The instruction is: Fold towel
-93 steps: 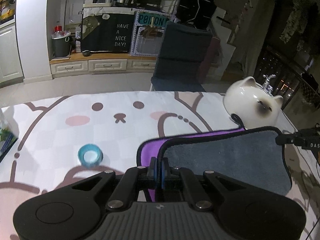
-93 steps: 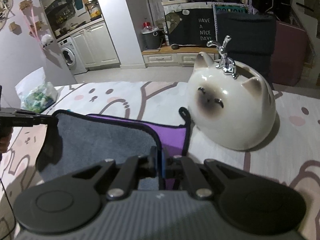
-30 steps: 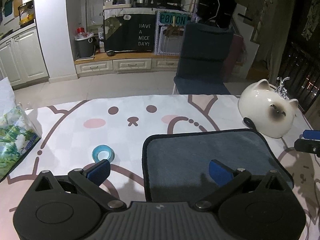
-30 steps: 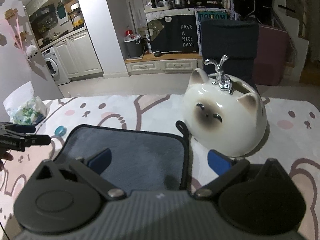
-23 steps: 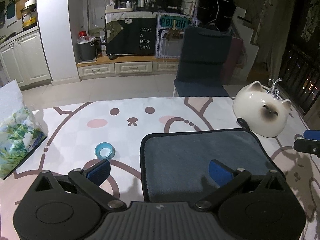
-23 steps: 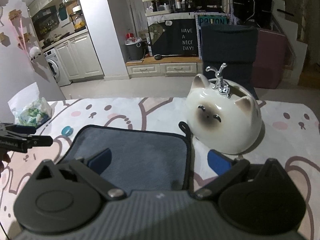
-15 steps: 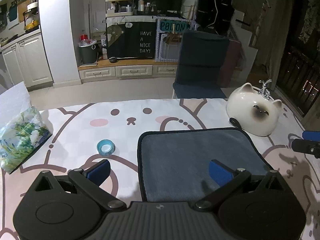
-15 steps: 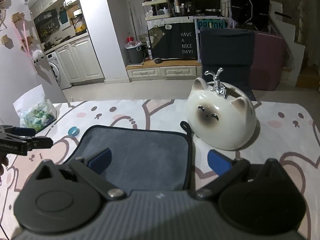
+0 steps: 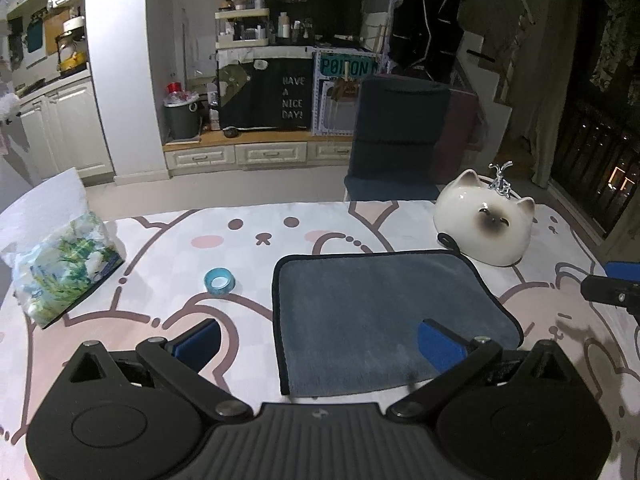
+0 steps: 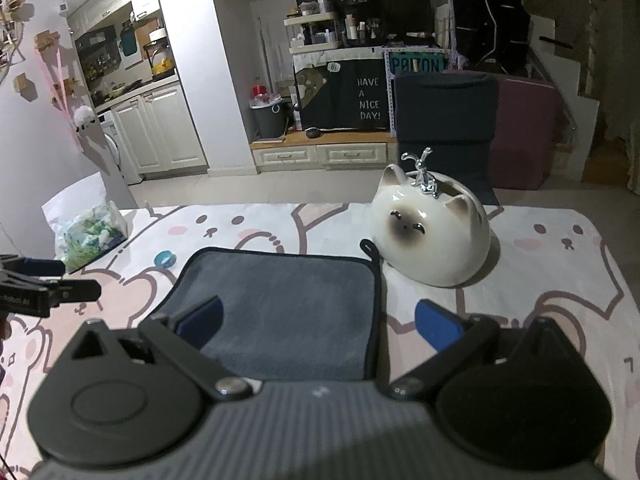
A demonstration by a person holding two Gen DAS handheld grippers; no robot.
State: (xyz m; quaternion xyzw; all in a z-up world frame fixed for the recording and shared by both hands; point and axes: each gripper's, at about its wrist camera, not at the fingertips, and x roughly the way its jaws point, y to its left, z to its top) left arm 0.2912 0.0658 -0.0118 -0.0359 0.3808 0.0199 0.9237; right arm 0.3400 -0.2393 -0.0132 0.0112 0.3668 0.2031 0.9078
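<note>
two grippers hang with jaws spread, holding nothing, above a grey towel (image 9: 384, 312) lying flat and folded on the cartoon tablecloth (image 9: 256, 240). the left gripper (image 9: 320, 340) sits near its left edge, the right gripper (image 10: 318, 326) near its right edge. a cat-shaped bowl (image 10: 432, 236) stands just beyond the far right corner. one fold looks done; another may remain.
</note>
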